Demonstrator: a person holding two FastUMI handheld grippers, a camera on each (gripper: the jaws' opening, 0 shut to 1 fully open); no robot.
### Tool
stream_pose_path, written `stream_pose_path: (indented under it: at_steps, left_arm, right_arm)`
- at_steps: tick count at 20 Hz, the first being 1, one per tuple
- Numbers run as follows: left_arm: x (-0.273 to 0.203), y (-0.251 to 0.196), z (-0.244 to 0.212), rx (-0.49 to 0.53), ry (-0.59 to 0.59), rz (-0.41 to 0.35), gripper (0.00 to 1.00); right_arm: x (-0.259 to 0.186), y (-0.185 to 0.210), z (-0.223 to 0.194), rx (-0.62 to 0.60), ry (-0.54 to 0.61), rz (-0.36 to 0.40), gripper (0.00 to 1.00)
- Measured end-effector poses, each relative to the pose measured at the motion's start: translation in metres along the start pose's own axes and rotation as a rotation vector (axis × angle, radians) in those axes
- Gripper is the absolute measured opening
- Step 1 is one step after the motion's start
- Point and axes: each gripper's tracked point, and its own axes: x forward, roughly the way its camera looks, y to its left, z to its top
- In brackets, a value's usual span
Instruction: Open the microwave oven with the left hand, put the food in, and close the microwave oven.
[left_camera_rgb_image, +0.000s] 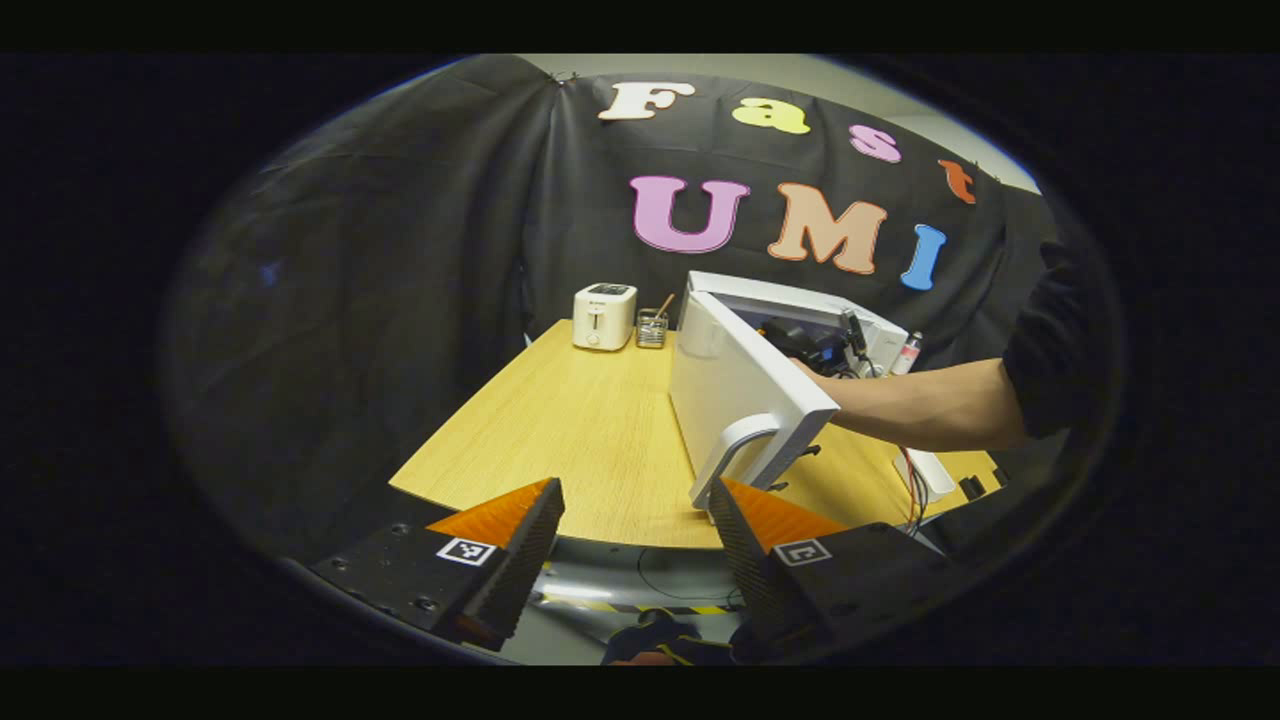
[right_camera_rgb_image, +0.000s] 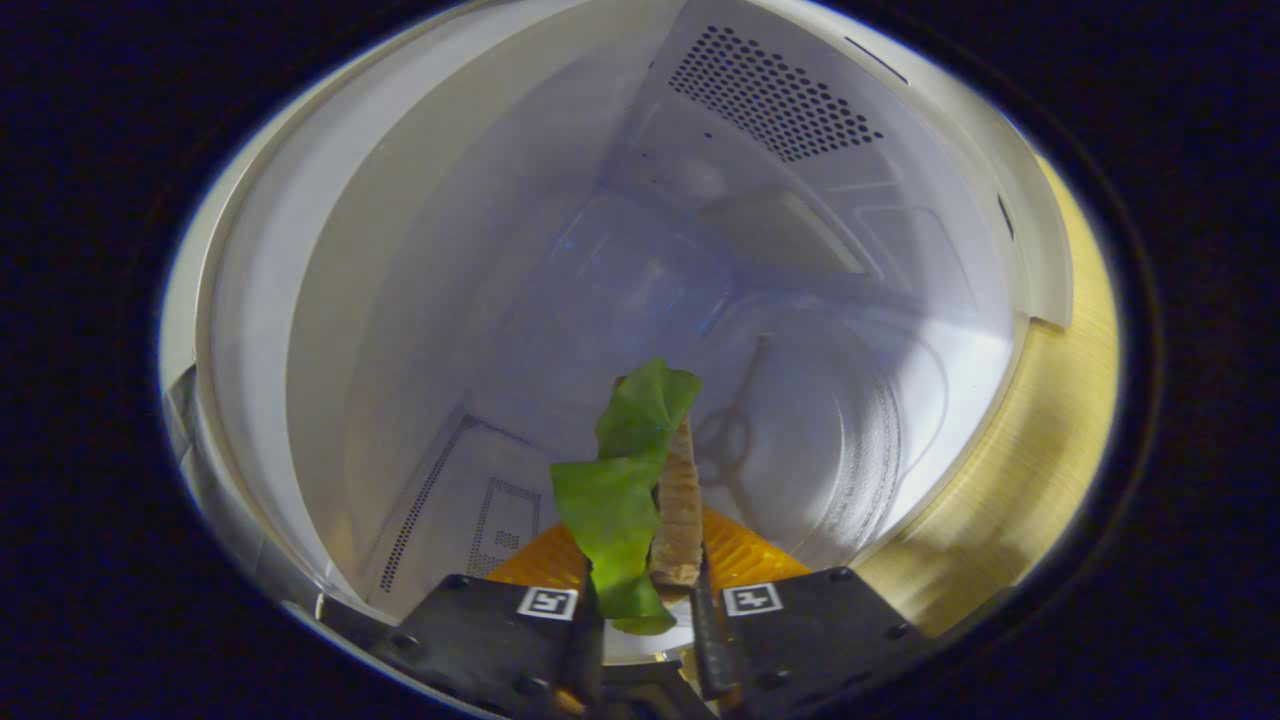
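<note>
Microwave (right_camera_rgb_image: 420, 300) open, right gripper (right_camera_rgb_image: 645, 590) clamping food (right_camera_rgb_image: 625, 480), perhaps a sandwich, inside, left gripper (left_camera_rgb_image: 635, 525) jaws wide, empty

Matt wood-grain table (left_camera_rgb_image: 560, 420), glossy white microwave door (left_camera_rgb_image: 735, 385), smooth pale perforated cavity wall (right_camera_rgb_image: 770, 95), clear glass turntable (right_camera_rgb_image: 860, 400).

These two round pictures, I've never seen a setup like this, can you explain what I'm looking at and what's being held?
A person holds a two-finger gripper in each hand, each with a camera looking along its fingers. In the left gripper view, the left gripper is open near the handle of the microwave door, which stands open on a wooden table. A toaster and a small cup of utensils sit at the back. The person's arm reaches into the microwave. The right gripper view looks inside the microwave: the right gripper pinches the food, a green leaf with a brown piece.
</note>
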Motion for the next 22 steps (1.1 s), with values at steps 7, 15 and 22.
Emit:
stream_pose_path:
  at_steps: [7,15,22]
  left_arm:
    - [0.006,-0.004,0.012,0.044,-0.022,-0.022,0.85]
    - [0.003,-0.008,0.012,0.031,-0.035,-0.017,0.85]
    - [0.014,0.003,0.026,0.101,-0.091,0.012,0.86]
  right_arm:
    - [0.000,-0.016,0.009,-0.153,-0.039,-0.129,0.80]
    - [-0.016,-0.020,0.050,-0.498,-0.142,-0.208,0.99]
    - [-0.052,-0.007,0.051,-0.577,-0.113,-0.125,0.99]
